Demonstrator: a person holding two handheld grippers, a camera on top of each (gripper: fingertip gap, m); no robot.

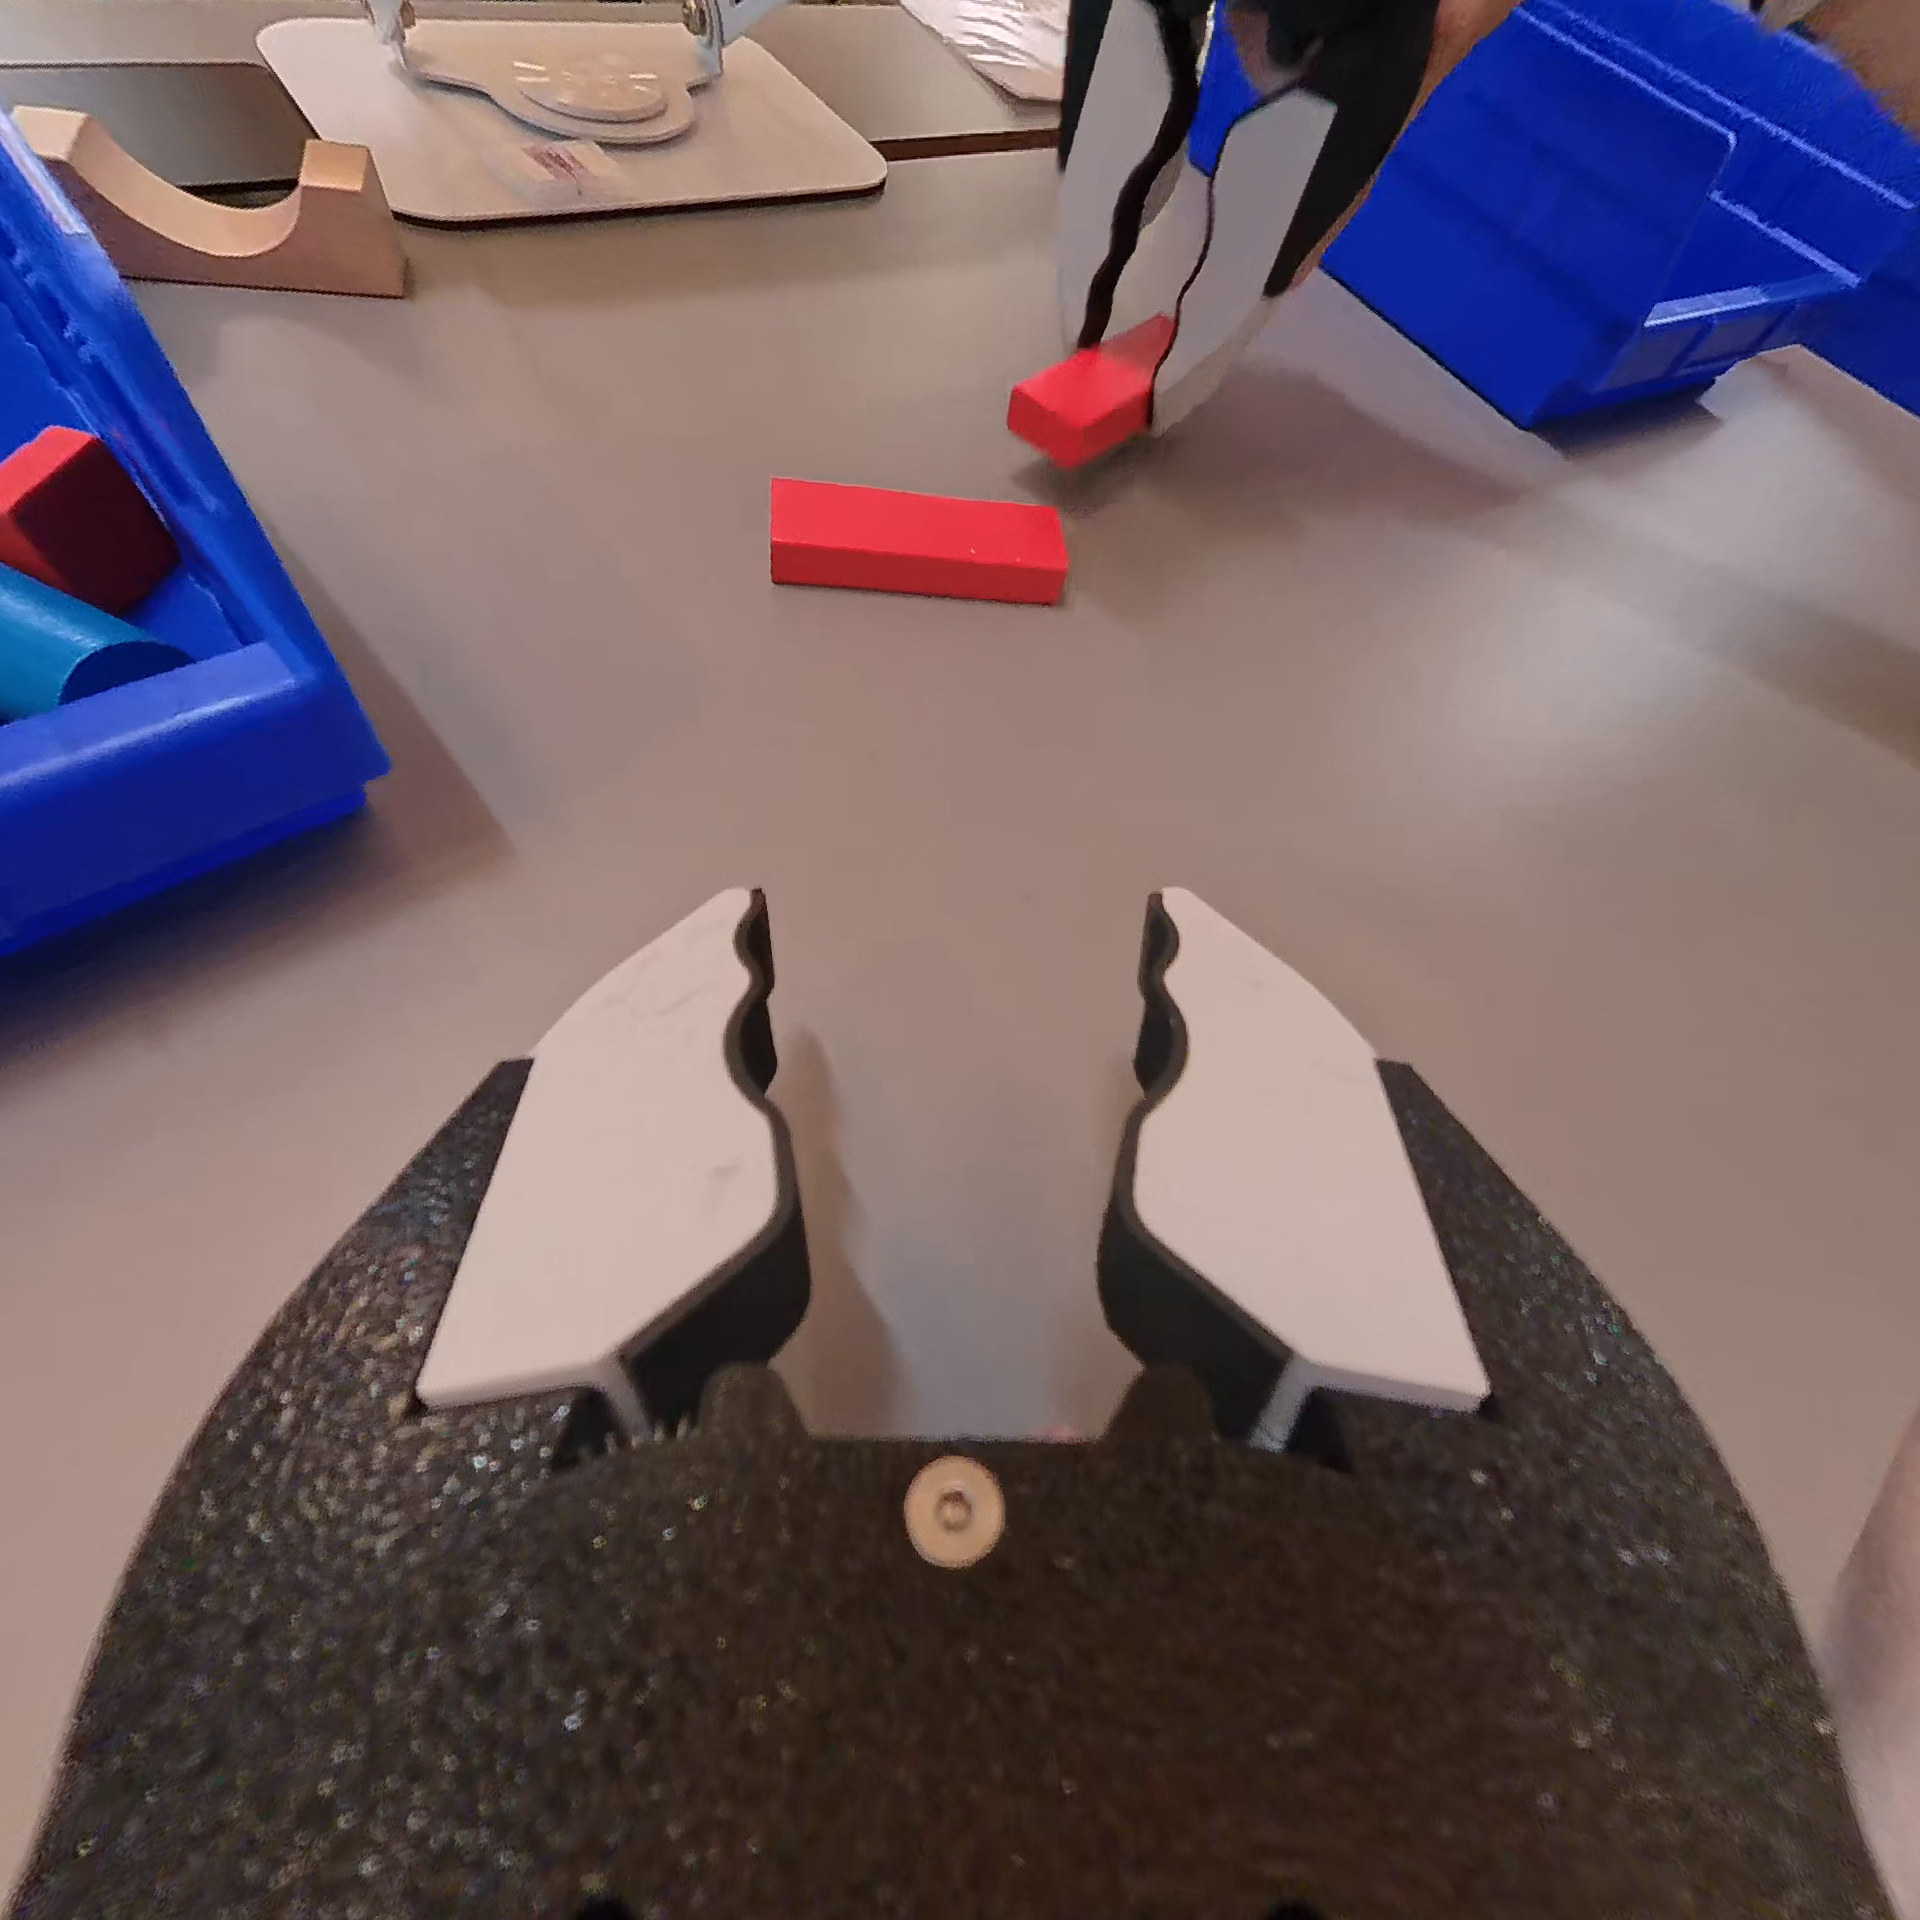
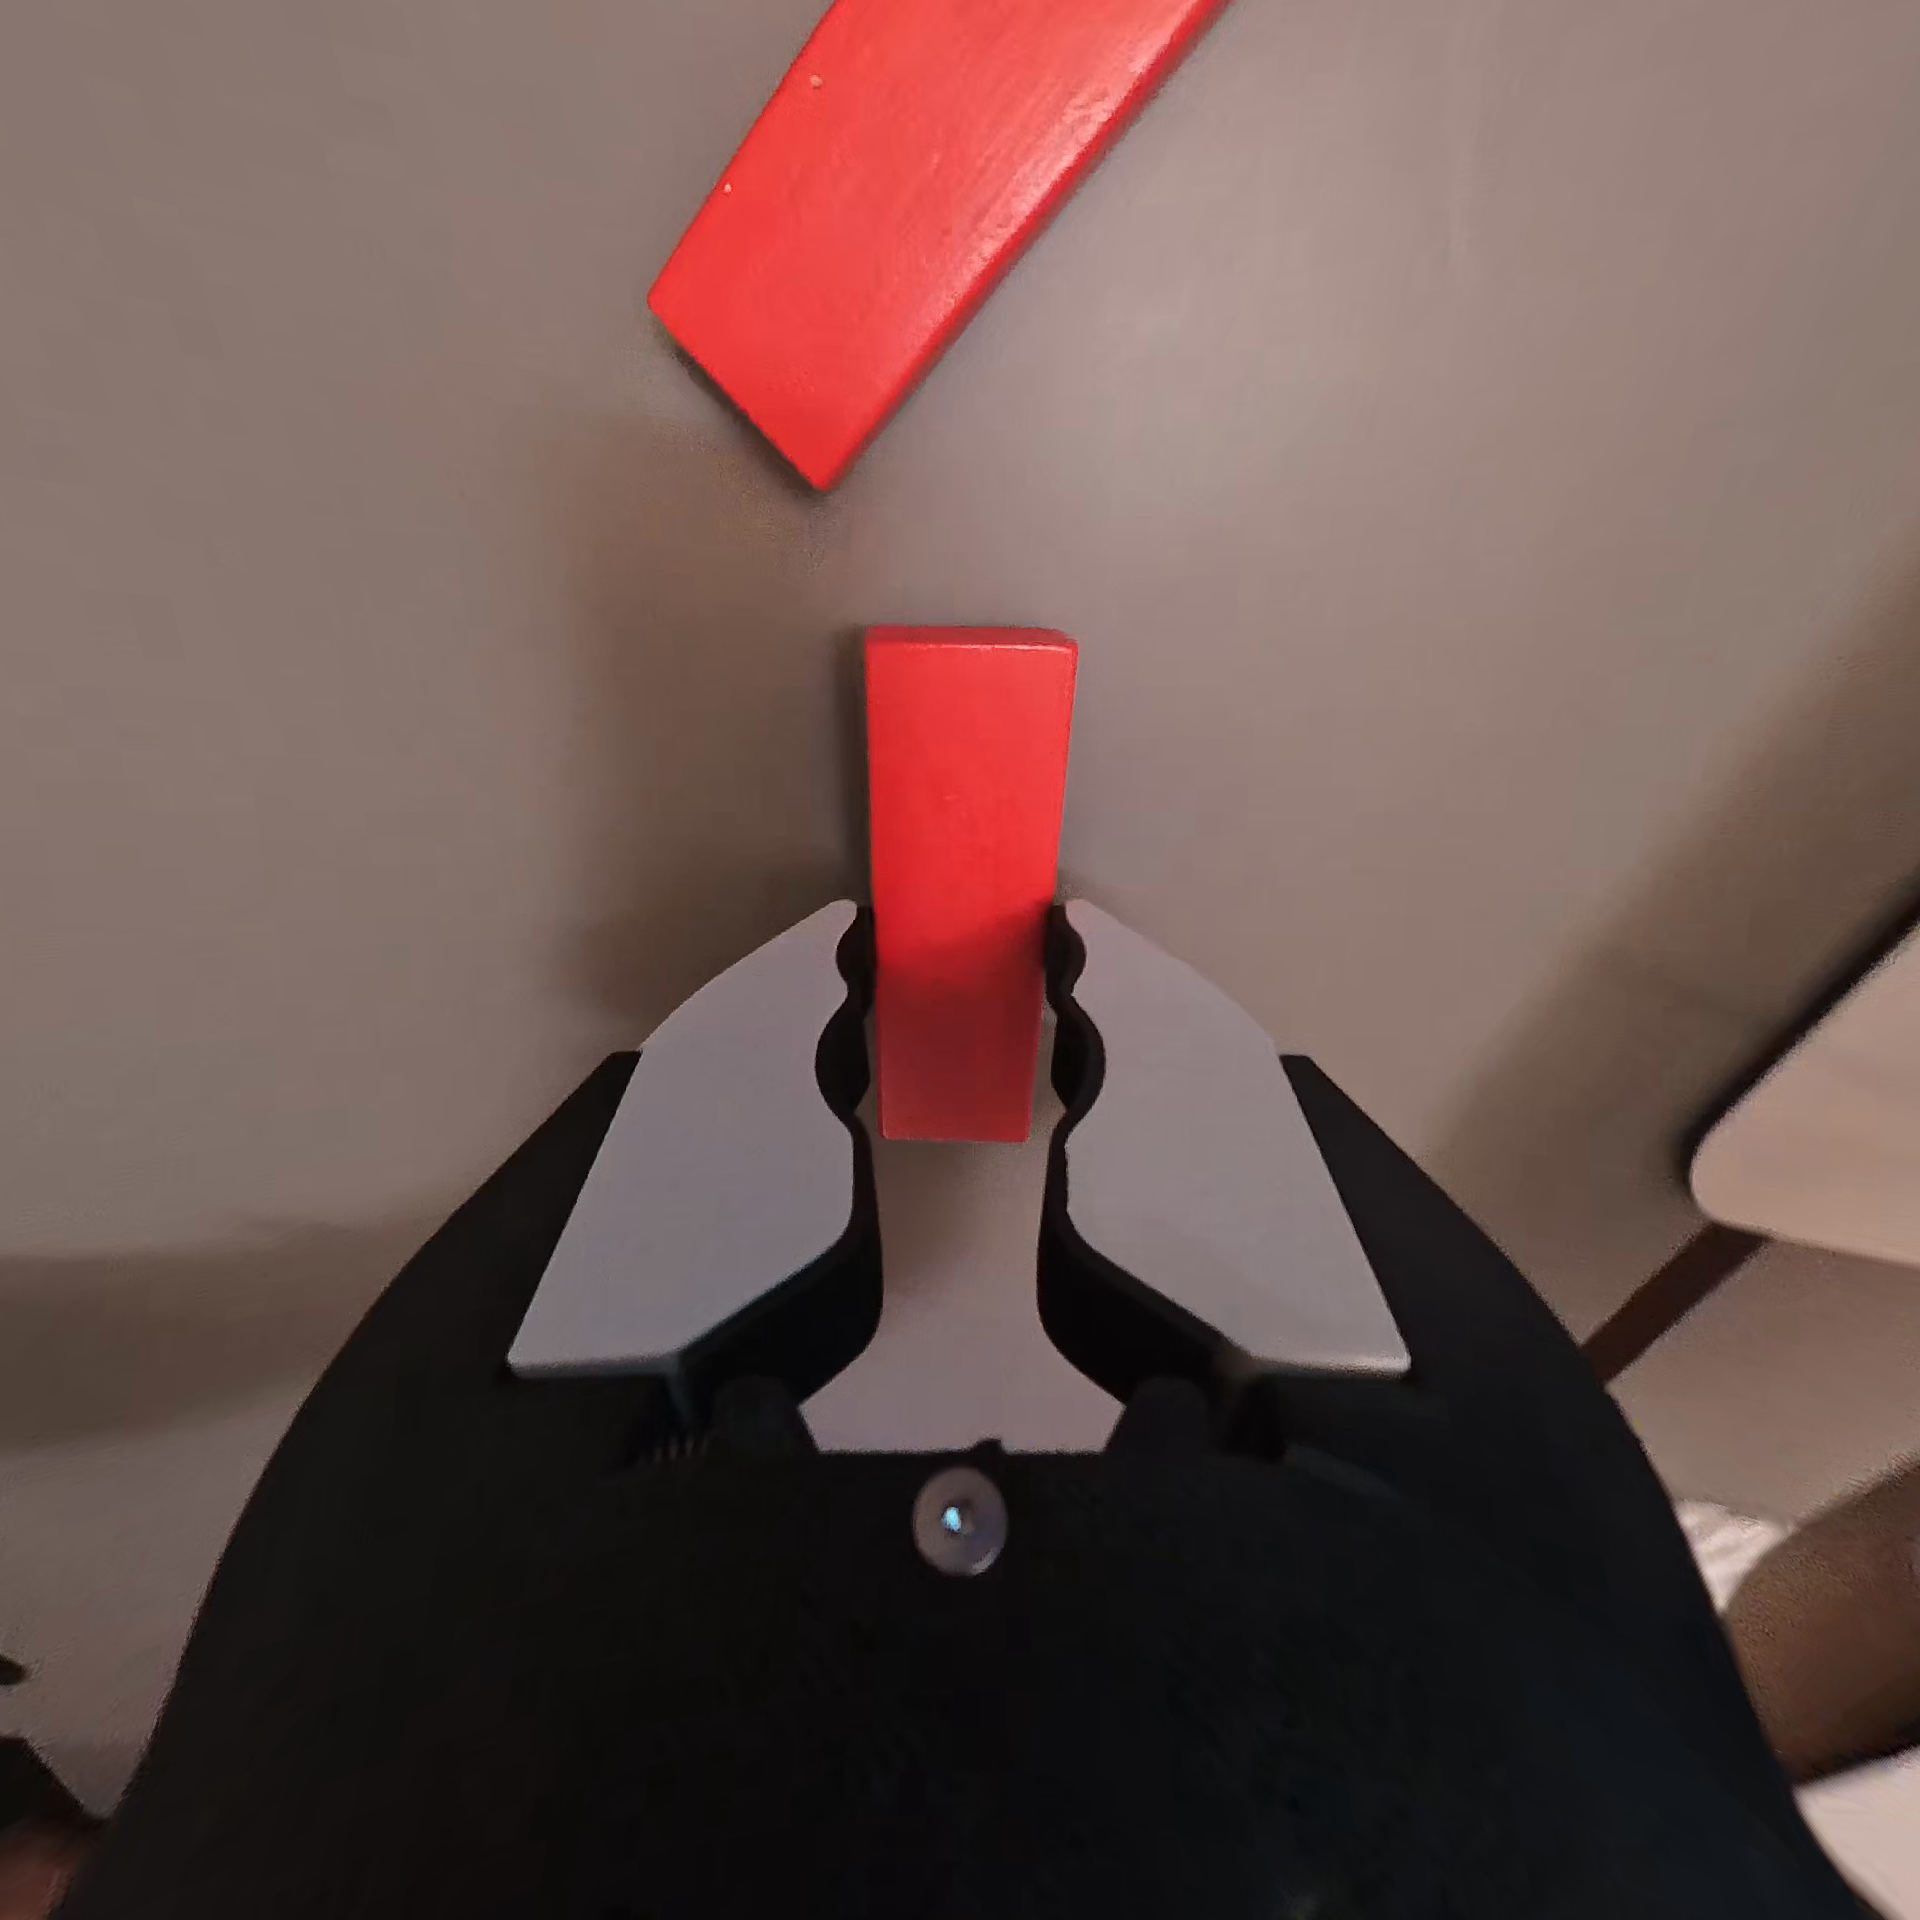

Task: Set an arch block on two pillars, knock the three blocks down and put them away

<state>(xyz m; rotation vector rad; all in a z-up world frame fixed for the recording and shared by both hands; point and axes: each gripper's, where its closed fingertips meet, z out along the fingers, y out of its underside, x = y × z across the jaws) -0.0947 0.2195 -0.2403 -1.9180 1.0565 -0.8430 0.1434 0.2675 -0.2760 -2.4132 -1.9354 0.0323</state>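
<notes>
though half hidden, red block [image 2: 961, 831] sits clamped in right claw [image 2: 958, 914].

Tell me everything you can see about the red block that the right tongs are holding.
The held red block is a small rectangular bar, painted glossy red, seemingly wood. The right tongs clamp its long sides near one end; the other end juts forward. In the left wrist view it hangs tilted just above the grey table, near a longer flat red block without touching it.
</notes>
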